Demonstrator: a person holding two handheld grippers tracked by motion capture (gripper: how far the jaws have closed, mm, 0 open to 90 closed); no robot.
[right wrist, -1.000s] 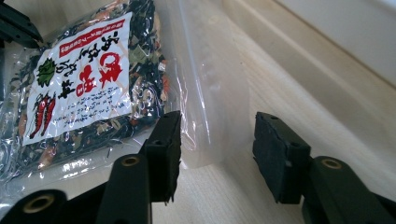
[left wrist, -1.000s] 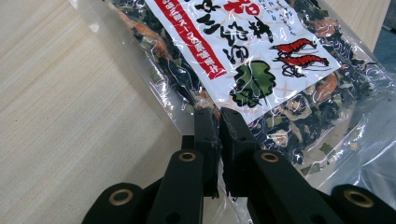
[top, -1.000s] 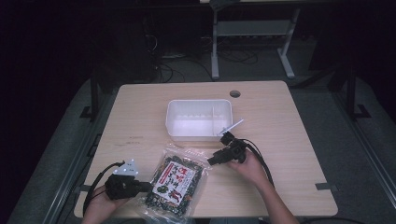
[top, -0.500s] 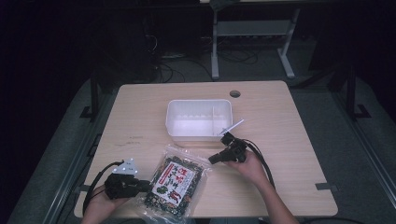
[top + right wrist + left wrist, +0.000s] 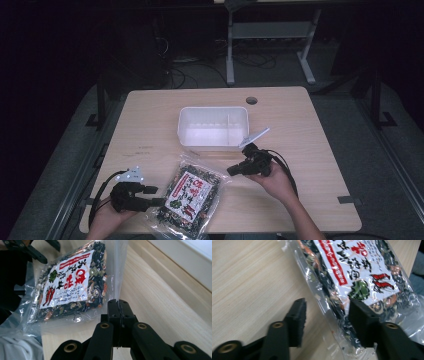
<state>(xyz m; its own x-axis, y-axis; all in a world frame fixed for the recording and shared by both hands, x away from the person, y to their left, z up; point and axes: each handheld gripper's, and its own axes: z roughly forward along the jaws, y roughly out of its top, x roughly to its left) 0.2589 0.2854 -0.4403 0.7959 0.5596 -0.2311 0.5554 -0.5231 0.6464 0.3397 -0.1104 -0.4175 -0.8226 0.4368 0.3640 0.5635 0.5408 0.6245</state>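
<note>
Under your hands, a pale wood table (image 5: 320, 150) stands in a dark room. Just below the white bin (image 5: 212, 127) lies the snack bag (image 5: 192, 197). Your right gripper (image 5: 119, 305) pinches the bag's clear edge, jaws closed tight. Your left gripper (image 5: 325, 315), just opening, straddles the bag's other edge without pressing.

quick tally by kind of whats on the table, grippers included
clear snack bag: 1
white plastic bin: 1
handheld grippers: 2, the left gripper and the right gripper
total: 4
</note>
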